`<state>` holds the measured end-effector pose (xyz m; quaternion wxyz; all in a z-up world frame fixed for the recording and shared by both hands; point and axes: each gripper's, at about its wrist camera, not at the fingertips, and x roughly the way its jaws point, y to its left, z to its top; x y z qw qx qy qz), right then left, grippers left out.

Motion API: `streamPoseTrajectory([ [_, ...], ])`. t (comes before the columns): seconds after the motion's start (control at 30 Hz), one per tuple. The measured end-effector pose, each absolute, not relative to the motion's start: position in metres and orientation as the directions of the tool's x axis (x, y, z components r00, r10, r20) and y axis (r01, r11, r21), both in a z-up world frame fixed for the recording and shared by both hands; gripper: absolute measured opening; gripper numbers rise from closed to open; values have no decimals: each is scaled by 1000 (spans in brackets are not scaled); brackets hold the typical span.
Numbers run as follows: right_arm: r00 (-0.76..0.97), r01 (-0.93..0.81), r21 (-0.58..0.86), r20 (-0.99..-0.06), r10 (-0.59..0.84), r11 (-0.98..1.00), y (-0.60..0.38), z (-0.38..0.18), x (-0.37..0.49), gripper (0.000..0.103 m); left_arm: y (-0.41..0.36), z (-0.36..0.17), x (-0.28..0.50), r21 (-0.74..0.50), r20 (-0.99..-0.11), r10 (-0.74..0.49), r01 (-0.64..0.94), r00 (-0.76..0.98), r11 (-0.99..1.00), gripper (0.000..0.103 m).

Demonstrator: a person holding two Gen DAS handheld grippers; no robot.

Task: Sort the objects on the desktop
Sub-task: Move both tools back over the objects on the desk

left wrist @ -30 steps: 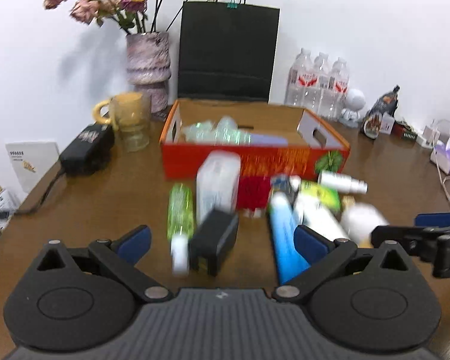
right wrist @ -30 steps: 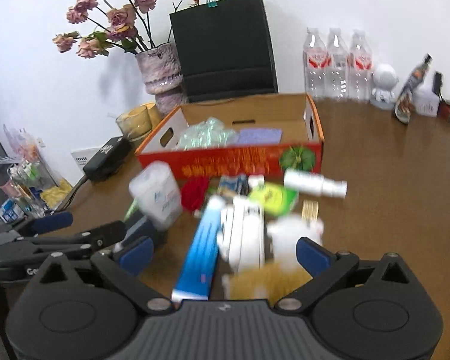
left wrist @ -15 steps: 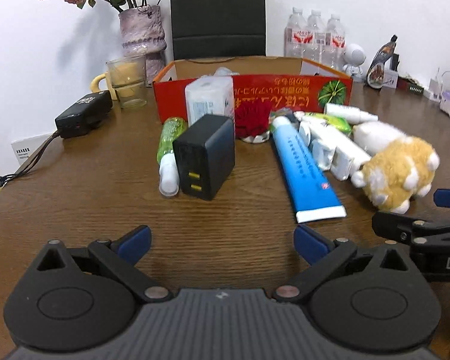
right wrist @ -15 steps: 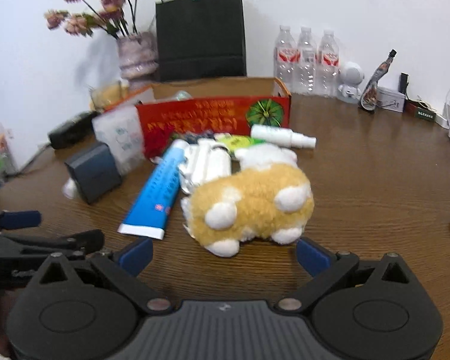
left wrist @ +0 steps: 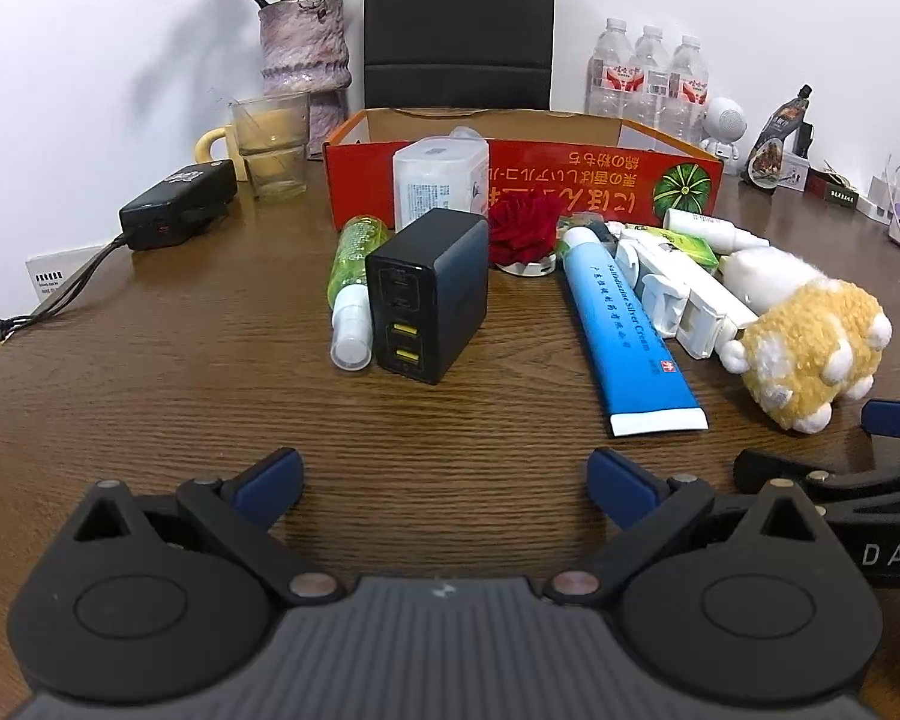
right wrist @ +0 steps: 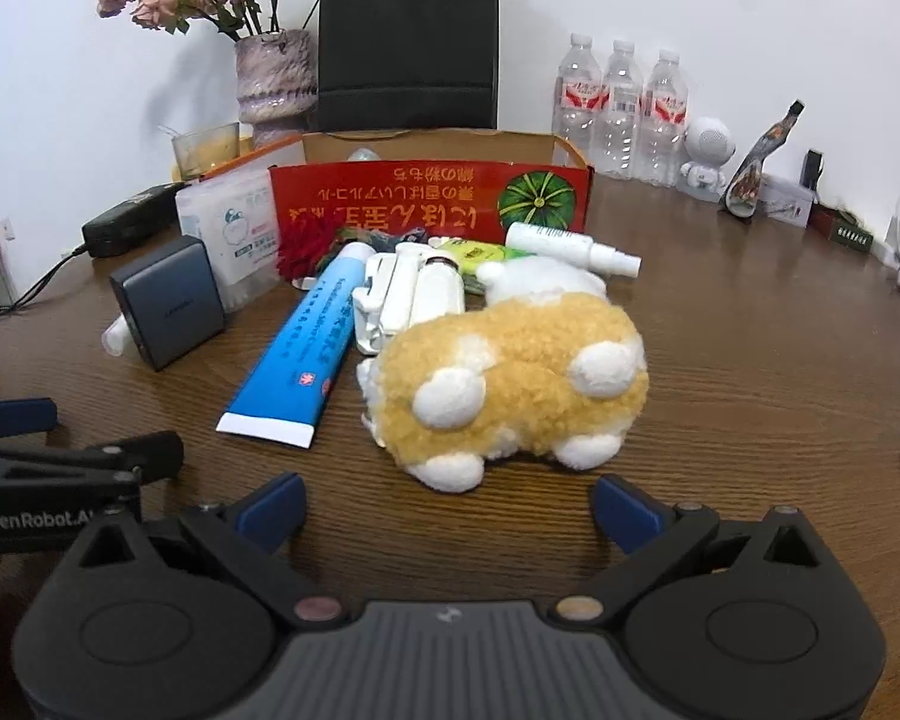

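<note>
A pile of objects lies on the wooden table in front of an orange cardboard box (left wrist: 570, 180) (right wrist: 432, 198). In it are a black charger block (left wrist: 429, 294) (right wrist: 168, 300), a green spray bottle (left wrist: 354, 276), a blue cream tube (left wrist: 624, 324) (right wrist: 306, 348), a red rose (left wrist: 522, 231), white plastic clips (left wrist: 678, 294) (right wrist: 408, 294) and a yellow-and-white plush toy (left wrist: 810, 336) (right wrist: 510, 378). My left gripper (left wrist: 444, 483) is open, low over bare table short of the charger. My right gripper (right wrist: 447, 510) is open just short of the plush toy.
Behind the box stand a black paper bag (left wrist: 459, 24), a vase of dried roses (left wrist: 306, 54), a glass mug (left wrist: 270, 144) and three water bottles (left wrist: 648, 78). A black power adapter with its cable (left wrist: 174, 204) lies at the left. Small items line the far right edge.
Both grippers have pulled back and dropped lower, so the pile now lies farther ahead. The right view has settled on the plush toy. Nothing on the table has been moved.
</note>
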<state>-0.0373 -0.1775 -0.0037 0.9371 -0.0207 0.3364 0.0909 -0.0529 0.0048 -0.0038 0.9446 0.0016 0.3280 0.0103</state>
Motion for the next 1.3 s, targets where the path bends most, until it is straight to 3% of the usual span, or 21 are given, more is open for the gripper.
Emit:
streamPoseTrajectory([
  [1.3,759,-181,19,-633,152,983,-178,-4,-37,103,3,-4,-51,7,-624,23,-24,781,1000,103],
])
